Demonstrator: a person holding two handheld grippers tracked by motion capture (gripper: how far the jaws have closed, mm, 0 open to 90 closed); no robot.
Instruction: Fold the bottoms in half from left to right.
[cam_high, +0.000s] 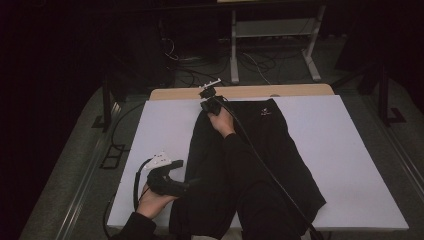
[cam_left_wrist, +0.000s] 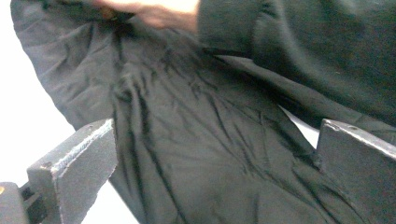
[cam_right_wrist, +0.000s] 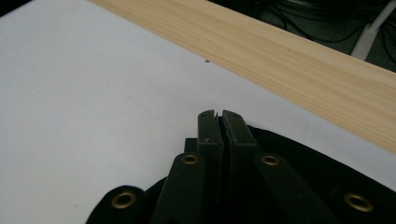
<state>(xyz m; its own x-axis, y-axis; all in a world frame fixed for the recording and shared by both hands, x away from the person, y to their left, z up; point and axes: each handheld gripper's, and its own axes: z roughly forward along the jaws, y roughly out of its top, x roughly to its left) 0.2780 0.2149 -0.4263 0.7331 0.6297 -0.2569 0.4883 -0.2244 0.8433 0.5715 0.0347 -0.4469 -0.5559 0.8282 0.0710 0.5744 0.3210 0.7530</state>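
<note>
While the right hand-held gripper is pinched closed on the far edge of the black shorts, near the brass eyelets, its hold looks thin, so a sharp tug could pull the cloth free. The shorts lie spread on the white tabletop, partly under the person's right sleeve. The left hand-held gripper hangs wide open at the near left edge, holding nothing; closing carelessly, it could bunch the fabric or catch that sleeve.
</note>
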